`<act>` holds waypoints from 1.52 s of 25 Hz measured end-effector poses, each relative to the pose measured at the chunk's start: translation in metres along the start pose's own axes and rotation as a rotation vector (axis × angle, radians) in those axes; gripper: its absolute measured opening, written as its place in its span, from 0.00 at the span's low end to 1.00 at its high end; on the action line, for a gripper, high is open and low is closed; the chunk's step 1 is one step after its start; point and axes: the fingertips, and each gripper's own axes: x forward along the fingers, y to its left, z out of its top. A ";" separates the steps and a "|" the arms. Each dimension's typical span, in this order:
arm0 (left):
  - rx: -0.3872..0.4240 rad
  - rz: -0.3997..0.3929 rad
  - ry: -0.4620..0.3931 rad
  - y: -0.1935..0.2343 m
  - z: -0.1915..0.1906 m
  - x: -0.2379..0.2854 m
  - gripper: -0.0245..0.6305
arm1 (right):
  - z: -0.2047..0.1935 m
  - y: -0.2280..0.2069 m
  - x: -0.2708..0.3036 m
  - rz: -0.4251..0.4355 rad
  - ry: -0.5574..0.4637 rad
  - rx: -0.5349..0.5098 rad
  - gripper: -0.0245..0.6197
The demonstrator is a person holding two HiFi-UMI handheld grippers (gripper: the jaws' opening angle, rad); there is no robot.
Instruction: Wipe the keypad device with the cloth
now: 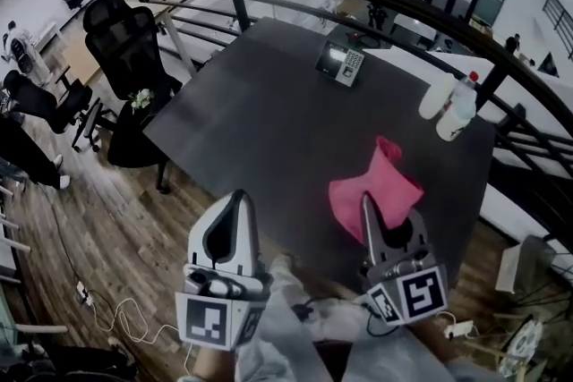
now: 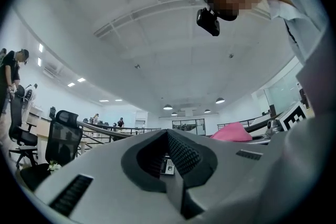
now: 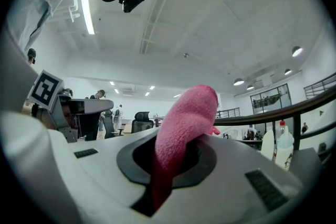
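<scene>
The keypad device (image 1: 340, 63) stands near the far edge of the dark table (image 1: 260, 116), well away from both grippers. A pink cloth (image 1: 376, 183) is bunched over the table's near right part, and my right gripper (image 1: 367, 203) is shut on its near edge. In the right gripper view the cloth (image 3: 184, 123) rises out from between the shut jaws of that gripper (image 3: 176, 139). My left gripper (image 1: 240, 197) hovers off the table's near edge, shut and empty. Through the gap behind its tips (image 2: 169, 135) the keypad device (image 2: 167, 165) shows small, with the cloth (image 2: 231, 132) to the right.
Two white bottles (image 1: 458, 107) stand at the table's far right. A curved dark railing (image 1: 385, 0) runs behind the table. A black office chair (image 1: 121, 22) and a small round stand with flowers (image 1: 140, 99) are to the left, over wooden floor with cables (image 1: 116, 313).
</scene>
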 end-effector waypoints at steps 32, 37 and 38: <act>-0.130 -0.434 0.093 0.060 -0.055 0.120 0.04 | -0.028 -0.003 0.086 -0.400 0.084 0.001 0.09; -0.132 -0.429 0.096 0.043 -0.054 0.124 0.04 | -0.025 -0.016 0.078 -0.386 0.080 0.001 0.09; -0.132 -0.429 0.094 0.038 -0.053 0.125 0.04 | -0.025 -0.020 0.075 -0.383 0.080 -0.001 0.08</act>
